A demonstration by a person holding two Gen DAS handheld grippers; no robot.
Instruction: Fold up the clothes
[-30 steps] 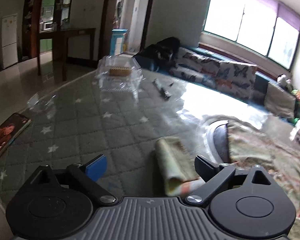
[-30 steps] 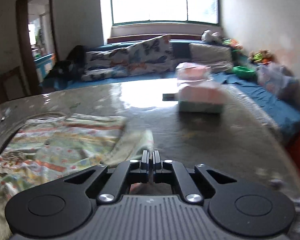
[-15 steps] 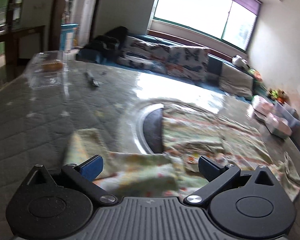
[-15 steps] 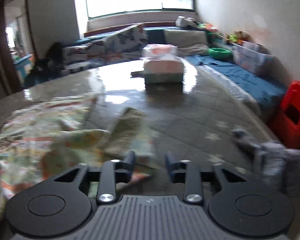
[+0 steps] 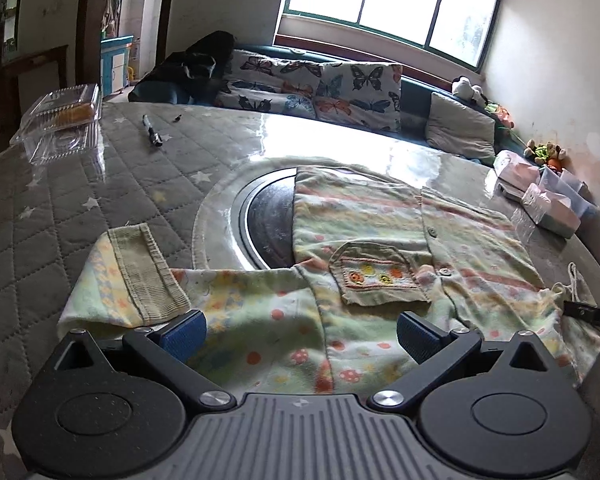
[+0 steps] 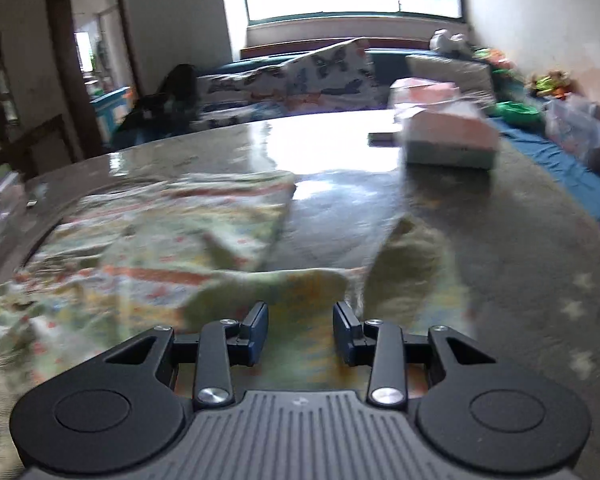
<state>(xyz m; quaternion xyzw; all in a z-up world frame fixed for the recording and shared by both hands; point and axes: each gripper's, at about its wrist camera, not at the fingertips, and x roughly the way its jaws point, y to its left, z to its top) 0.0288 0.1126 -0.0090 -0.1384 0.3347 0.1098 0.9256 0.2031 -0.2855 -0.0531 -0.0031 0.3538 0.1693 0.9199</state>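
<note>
Far left on the grey quilted star-print desk (image 5: pixel 60 208) we note a clear plastic clamshell food box (image 5: pixel 62 120) and a black marker pen (image 5: pixel 152 135); neither is part of the job.

Task item: a pale green child's shirt w/ stripes, mushroom print and an embroidered chest pocket (image 5: pixel 380 248). It lies spread flat, front up, across the desk centre, partly covering a dark round inset plate (image 5: pixel 266 224). Its left sleeve w/ olive corduroy cuff (image 5: pixel 140 272) is laid out sideways, just ahead of the left gripper (image 5: pixel 300 330).

Left gripper: jaws wide apart, holding nothing, poised over the shirt's near edge.

Right gripper (image 6: pixel 300 330): jaws parted, nothing between them, above the other sleeve (image 6: pixel 412 276). The right view is motion-blurred, so fabric contact can't be confirmed. A pink and white tissue box (image 6: pixel 448 140) sits beyond, well apart from the shirt.

Step in hand, as we judge it: garment is laid out; no fold made yet. Next move calls for each gripper to pinch a sleeve at the cuff and bring it inward over the chest. Pinch a single layer only, and keep the body flat on the desk.
</note>
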